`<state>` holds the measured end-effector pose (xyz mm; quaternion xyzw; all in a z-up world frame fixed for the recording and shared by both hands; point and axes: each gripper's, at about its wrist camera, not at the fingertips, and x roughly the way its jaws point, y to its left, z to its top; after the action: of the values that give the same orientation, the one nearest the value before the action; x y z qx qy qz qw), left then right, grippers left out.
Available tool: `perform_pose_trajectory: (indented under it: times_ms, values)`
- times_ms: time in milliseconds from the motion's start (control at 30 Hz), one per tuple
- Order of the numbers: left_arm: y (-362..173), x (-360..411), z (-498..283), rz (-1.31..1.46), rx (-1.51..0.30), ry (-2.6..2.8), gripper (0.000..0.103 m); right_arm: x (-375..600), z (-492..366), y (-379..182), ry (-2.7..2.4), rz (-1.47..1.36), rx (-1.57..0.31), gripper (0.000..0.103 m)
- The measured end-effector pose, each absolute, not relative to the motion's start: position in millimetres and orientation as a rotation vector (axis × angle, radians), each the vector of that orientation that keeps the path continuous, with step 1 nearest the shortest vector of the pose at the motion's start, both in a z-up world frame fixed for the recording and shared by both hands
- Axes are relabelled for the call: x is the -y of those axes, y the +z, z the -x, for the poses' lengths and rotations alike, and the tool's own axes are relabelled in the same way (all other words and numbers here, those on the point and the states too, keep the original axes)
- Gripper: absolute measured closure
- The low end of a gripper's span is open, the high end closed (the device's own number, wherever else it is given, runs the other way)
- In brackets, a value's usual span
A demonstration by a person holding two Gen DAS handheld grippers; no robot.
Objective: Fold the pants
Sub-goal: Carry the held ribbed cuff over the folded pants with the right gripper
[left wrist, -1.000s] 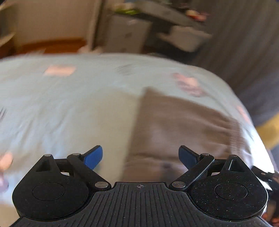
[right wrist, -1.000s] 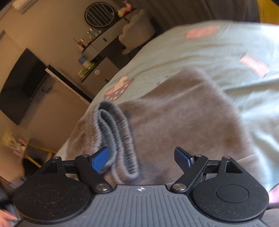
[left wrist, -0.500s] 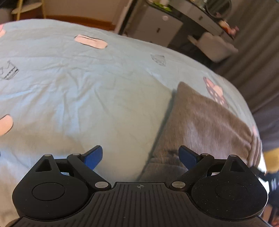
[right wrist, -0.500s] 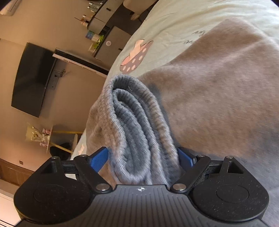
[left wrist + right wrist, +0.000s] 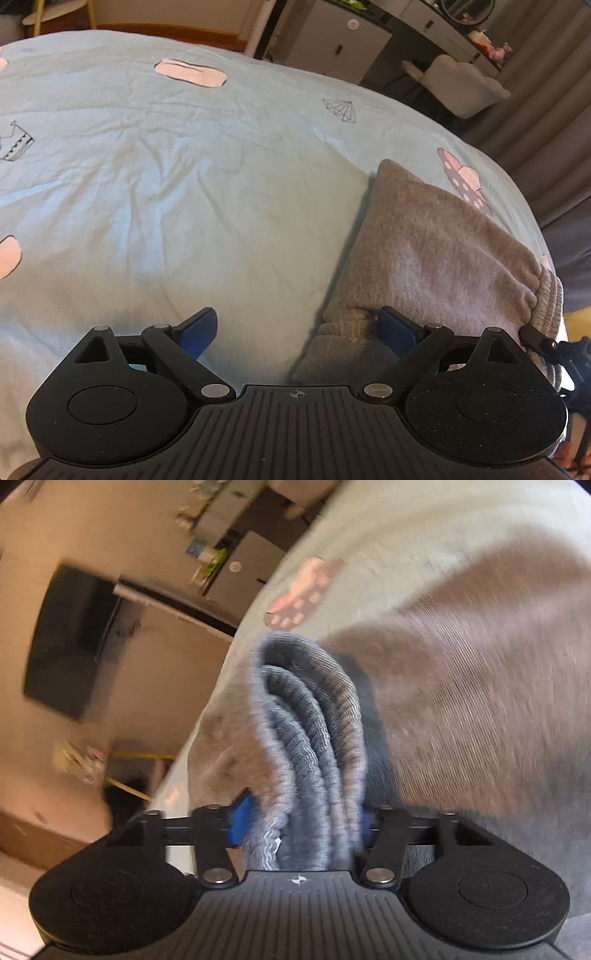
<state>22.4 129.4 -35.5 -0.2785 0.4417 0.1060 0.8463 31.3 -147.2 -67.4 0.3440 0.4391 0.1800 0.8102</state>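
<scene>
Blue bedsheet [image 5: 155,206]; right jaws just clamped grey pants [image 5: 310,746] waistband; left jaws apart.

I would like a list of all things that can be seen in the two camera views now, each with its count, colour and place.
pants: one, grey, folded on the right part of the bed; ribbed waistband bunched in layers.
bed sheet: one, light blue with pink and line-drawn prints, covering the bed.
cabinet: one, grey, behind the bed.
chair: one, pale, beside the cabinet.
curtain: grey, far right.
television: one, black, on the beige wall.
left gripper: one, black with blue pads, open, over the sheet at the pants' near edge.
right gripper: one, black with blue pads, jaws just closed onto the waistband.
</scene>
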Motion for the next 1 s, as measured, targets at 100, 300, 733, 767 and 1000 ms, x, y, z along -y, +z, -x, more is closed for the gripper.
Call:
perform_pose_trajectory:
  times_ms: [100, 300, 733, 767, 1000]
  values:
    - [-35, -131, -20, 0.602, -0.917, 0.22, 0.006, 127, -20, -40, 0.353, -0.535, -0.891, 0.064]
    - [-31, -129, -16, 0.602, -0.902, 0.209, 0.006, 125, -3, 13, 0.402, -0.534, -0.753, 0.066]
    - [-25, -119, -14, 0.56, -0.906, 0.117, 0.006, 217, 37, 36, 0.253, -0.655, -0.62, 0.066]
    - [-26, -118, -15, 0.553, -0.913, 0.108, 0.006, 225, 39, 28, 0.215, -0.645, -0.632, 0.066]
    - [-24, -99, -16, 0.481, -0.942, 0.025, 0.006, 277, 31, -58, 0.019, -0.741, -0.835, 0.048]
